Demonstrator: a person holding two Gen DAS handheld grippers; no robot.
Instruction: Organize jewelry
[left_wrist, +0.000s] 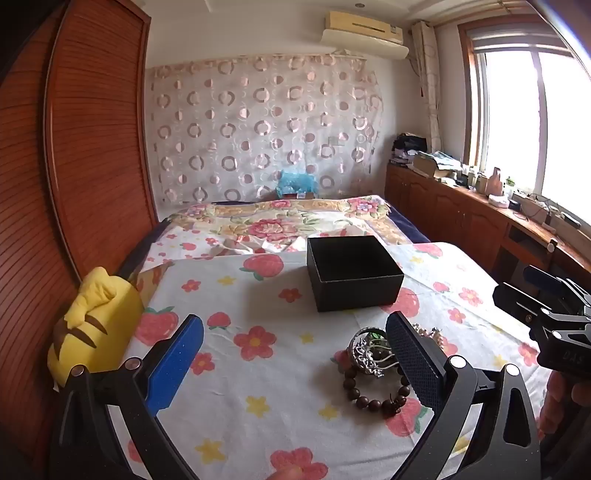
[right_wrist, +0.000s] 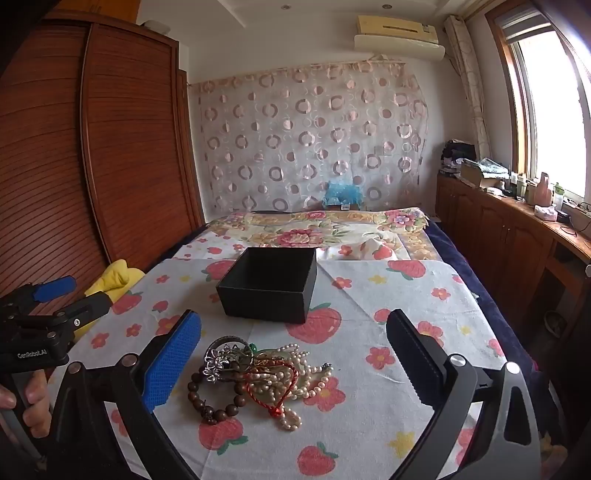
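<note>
Left wrist view. The left gripper (left_wrist: 295, 354) is released, its jaws spread wide with nothing between the pads. It hangs above the surface (left_wrist: 258, 369), which is covered with a flowered cloth. The wooden bead bracelet (left_wrist: 373, 391) and a silver filigree piece (left_wrist: 364, 354) lie just inside its black right finger (left_wrist: 412, 354), which hides the rest of the jewelry pile. The black box (left_wrist: 352, 275) stands open toward the far edge of the surface, well apart from the pile. The right gripper (left_wrist: 554, 325) shows at the right edge of this view; its jaw state cannot be read here. Because the pile sits off-centre, shift the left gripper rightward before descending, so one piece lies between the pads.

Right wrist view. The right gripper (right_wrist: 293, 354) is likewise released and empty. The whole jewelry pile (right_wrist: 258, 373) lies between its fingers, nearer the blue left finger (right_wrist: 173, 358): the bracelet, the silver piece, a pearl strand (right_wrist: 303, 384) and a red cord (right_wrist: 279, 391), all tangled together. The box stands beyond, near the far edge. Judged from this layout, sorting has not begun. Take an outlying piece first, such as the bracelet; lift slowly so that entangled strands fall free, and use the other gripper to hold the pile down.
</note>
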